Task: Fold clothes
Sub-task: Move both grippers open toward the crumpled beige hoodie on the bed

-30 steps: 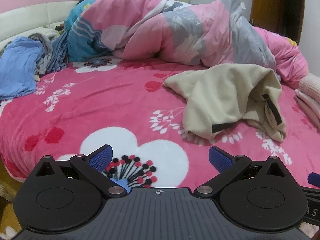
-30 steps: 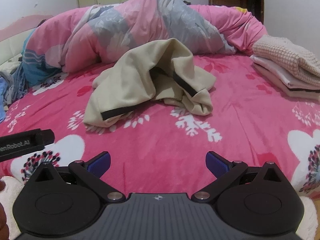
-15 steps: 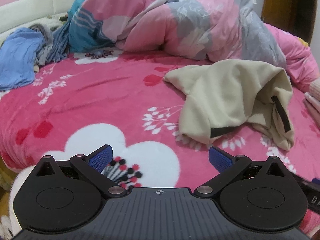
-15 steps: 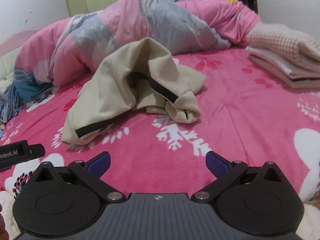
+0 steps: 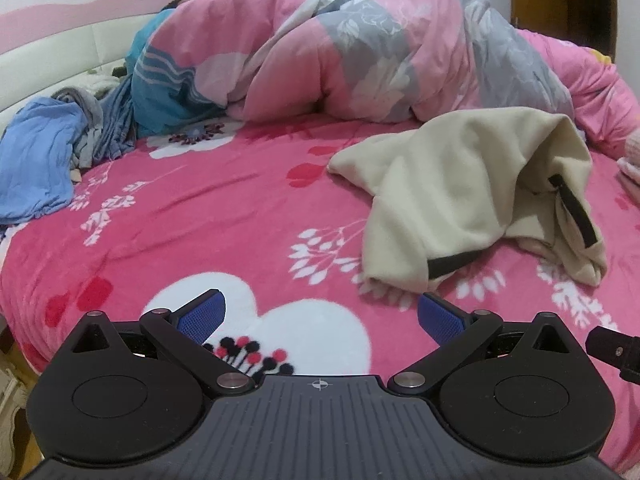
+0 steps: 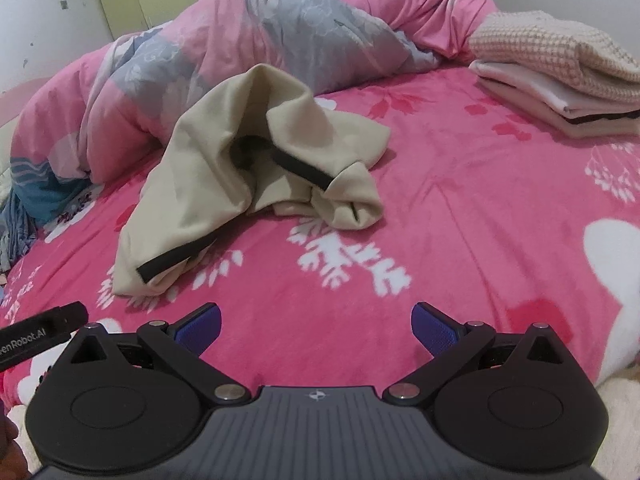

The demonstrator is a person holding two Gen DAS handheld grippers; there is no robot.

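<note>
A crumpled beige garment with black trim [image 5: 468,188] lies on the pink flowered bedspread [image 5: 224,216], right of centre in the left wrist view. The right wrist view has the same beige garment [image 6: 248,160] left of centre, humped up with an opening facing me. My left gripper [image 5: 320,316] is open over the bed's near edge, short of the garment's lower hem. My right gripper [image 6: 316,326] is open too, nothing between its blue pads, a short way in front of the garment.
A rolled pink-and-grey duvet [image 5: 360,60] runs along the back of the bed. Blue and grey clothes [image 5: 44,160] are heaped at the far left. A stack of folded clothes [image 6: 560,76] sits at the right. The left gripper's body [image 6: 40,336] shows at the left edge.
Both grippers have moved closer to the bed and the beige garment, which now looks larger. The garment itself has not moved, and both grippers stayed open.
</note>
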